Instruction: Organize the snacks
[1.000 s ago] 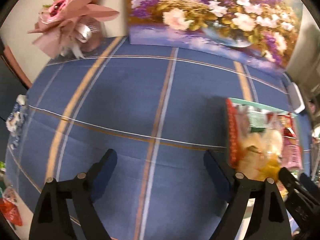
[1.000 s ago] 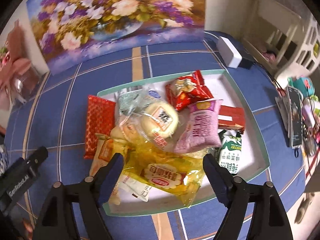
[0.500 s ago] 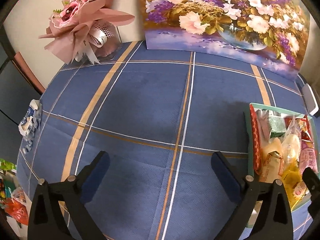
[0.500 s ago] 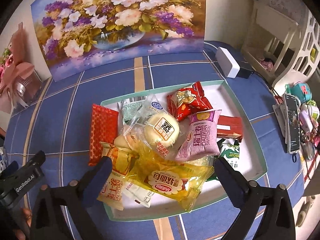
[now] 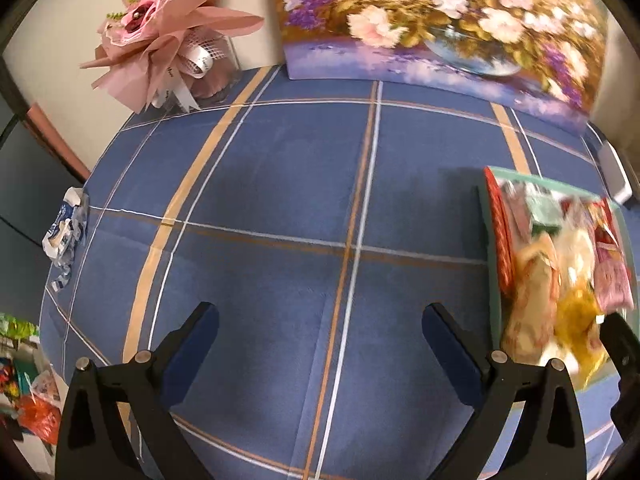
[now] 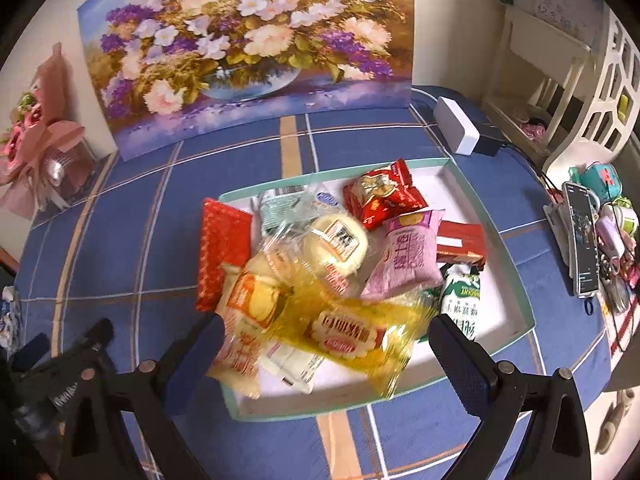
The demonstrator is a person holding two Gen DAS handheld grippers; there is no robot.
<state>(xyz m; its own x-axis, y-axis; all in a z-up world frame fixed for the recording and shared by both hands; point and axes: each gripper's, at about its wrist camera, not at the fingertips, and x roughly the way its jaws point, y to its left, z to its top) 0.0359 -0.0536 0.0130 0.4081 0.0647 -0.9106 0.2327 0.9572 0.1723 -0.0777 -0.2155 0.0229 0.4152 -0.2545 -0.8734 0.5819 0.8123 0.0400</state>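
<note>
A white tray with a teal rim (image 6: 516, 276) holds a heap of snacks: a yellow packet (image 6: 352, 328) in front, a pink packet (image 6: 408, 256), a red packet (image 6: 382, 194), a flat red packet (image 6: 224, 252), a wrapped round bun (image 6: 336, 244) and a green milk carton (image 6: 462, 296). My right gripper (image 6: 326, 330) hovers open above the tray's near side, with the yellow packet below its jaws and untouched. My left gripper (image 5: 320, 320) is open over bare blue checked cloth, left of the tray (image 5: 490, 264), which is blurred in that view.
A flower painting (image 6: 248, 52) leans on the back wall and a pink bouquet (image 5: 168, 40) stands at the back left. Behind the tray lies a white box (image 6: 456, 124). A phone (image 6: 582, 236) and clutter crowd the right edge. A crumpled wrapper (image 5: 66, 228) marks the left edge.
The jaws of both grippers spread wider. The left gripper drifted left, away from the tray. The right gripper pulled back a little from the snack heap.
</note>
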